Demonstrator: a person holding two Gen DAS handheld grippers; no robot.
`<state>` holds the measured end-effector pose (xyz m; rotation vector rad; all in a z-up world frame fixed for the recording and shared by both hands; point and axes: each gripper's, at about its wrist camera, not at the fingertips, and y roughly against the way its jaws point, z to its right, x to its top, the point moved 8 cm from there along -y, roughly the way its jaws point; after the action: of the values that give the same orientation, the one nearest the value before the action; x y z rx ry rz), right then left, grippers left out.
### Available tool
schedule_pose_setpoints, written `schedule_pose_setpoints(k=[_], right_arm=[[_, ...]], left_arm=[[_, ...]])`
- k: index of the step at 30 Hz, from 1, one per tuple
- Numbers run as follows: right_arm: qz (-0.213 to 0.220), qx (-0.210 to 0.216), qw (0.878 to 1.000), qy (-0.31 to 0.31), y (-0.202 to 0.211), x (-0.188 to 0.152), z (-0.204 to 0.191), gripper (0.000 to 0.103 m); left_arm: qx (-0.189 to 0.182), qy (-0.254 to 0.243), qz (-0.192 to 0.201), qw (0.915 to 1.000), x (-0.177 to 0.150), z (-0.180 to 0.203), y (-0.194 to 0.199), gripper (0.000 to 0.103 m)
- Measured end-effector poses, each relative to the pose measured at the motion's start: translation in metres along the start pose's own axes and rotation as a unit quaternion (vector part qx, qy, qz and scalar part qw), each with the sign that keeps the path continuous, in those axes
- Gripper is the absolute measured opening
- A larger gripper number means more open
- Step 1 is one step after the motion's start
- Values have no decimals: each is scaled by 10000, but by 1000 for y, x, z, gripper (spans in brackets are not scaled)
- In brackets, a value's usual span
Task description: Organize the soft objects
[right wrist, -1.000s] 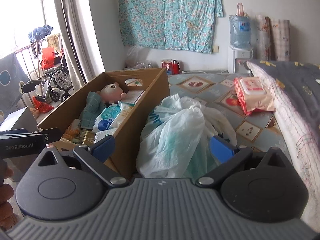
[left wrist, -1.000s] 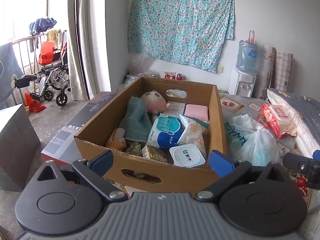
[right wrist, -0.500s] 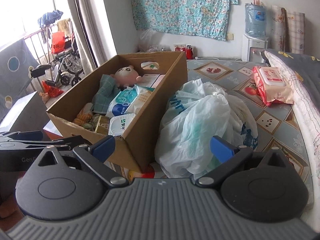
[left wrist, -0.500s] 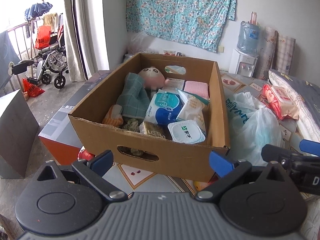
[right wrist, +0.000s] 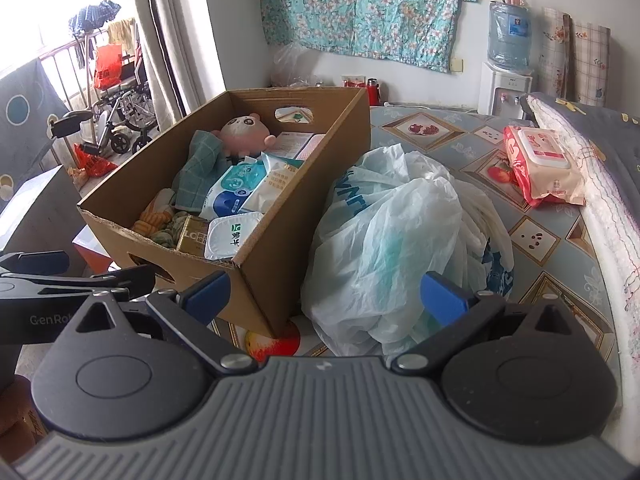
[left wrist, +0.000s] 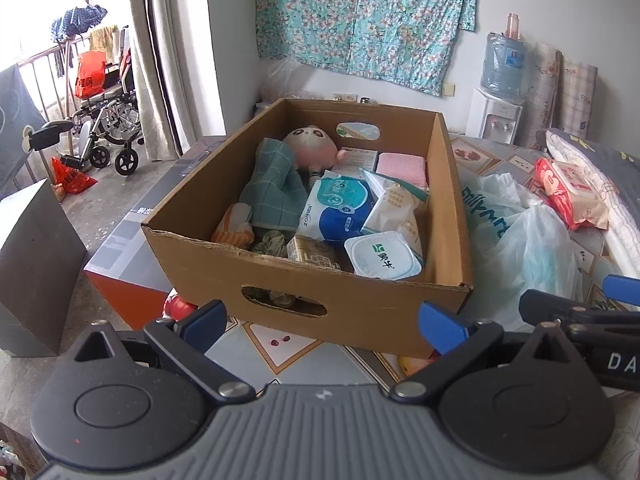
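A: Both tools are held back from the work. The left hand-held gripper (left wrist: 322, 316) is spread wide with nothing between its blue pads, and the right hand-held gripper (right wrist: 326, 290) is spread just as wide, also empty.

B: The soft things are seen inside the cardboard box (left wrist: 320, 280) on the patterned bed (right wrist: 560, 252): a pink plush doll (left wrist: 310, 146) at the far end, a green checked cloth (left wrist: 272, 192) draped beside it, a pink sponge-like pad (left wrist: 402, 164) in the far right corner.

A: The plush is judged light and squashy; a pinch across the head or body should hold. The cloth would sag, so a bunched fold is best taken.

B: The white plastic bag (right wrist: 384, 240) lies just beside the box, slippery and limp.

A: Any writing?

B: "ZOWOO", perhaps, is made out on the blue-and-white wipes pack (left wrist: 338, 208). Blue letters on the bag are only partly readable. A red wipes pack (right wrist: 540, 164) lies well apart by the quilt (right wrist: 600, 184).
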<state>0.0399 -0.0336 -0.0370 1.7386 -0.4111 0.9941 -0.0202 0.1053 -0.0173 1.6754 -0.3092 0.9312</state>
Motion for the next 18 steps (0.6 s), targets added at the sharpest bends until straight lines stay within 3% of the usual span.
schedule_pose_setpoints(k=[18], right_arm=[[-78,11,9999,64,-5,1,-6,102]], left_arm=[[125,15,-45,9999,1,-10,-3,102]])
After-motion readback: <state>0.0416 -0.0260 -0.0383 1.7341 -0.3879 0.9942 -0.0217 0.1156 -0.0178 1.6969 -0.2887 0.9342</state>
